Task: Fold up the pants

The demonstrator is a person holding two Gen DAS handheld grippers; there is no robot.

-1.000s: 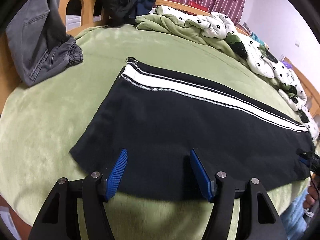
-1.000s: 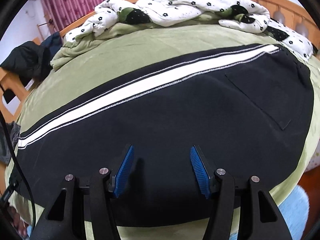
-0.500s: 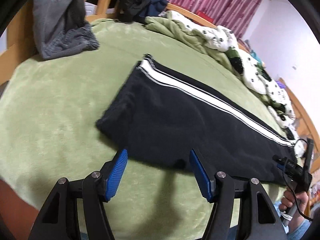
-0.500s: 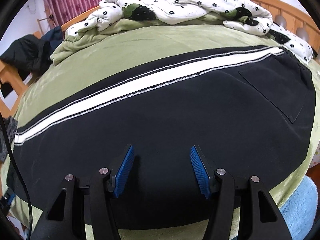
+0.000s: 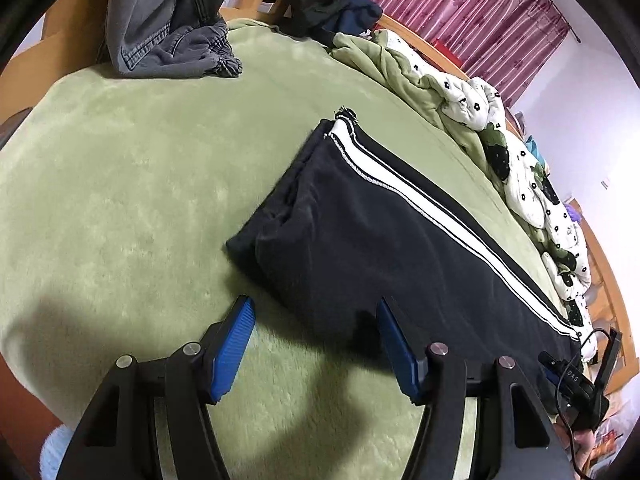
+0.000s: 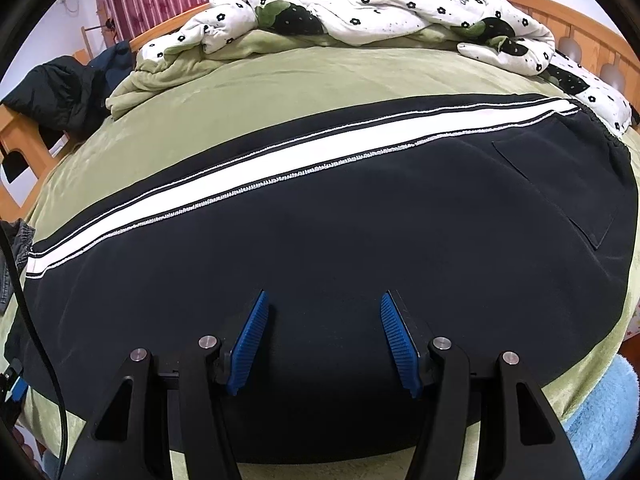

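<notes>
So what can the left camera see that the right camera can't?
Only the left wrist view shows the open leg end of the black pants, grey jeans heaped at the bed's edge, and the left gripper, whose jaws are closing with nothing pinched yet. Only the right wrist view shows the patch pocket near the waist and the right gripper, open above the fabric. Both show the white side stripe, the green blanket, the flowered quilt and the red curtain.

We see bare green blanket (image 5: pixel 120 200) at frame left; grey jeans (image 5: pixel 168 28) crowd the upper left.
</notes>
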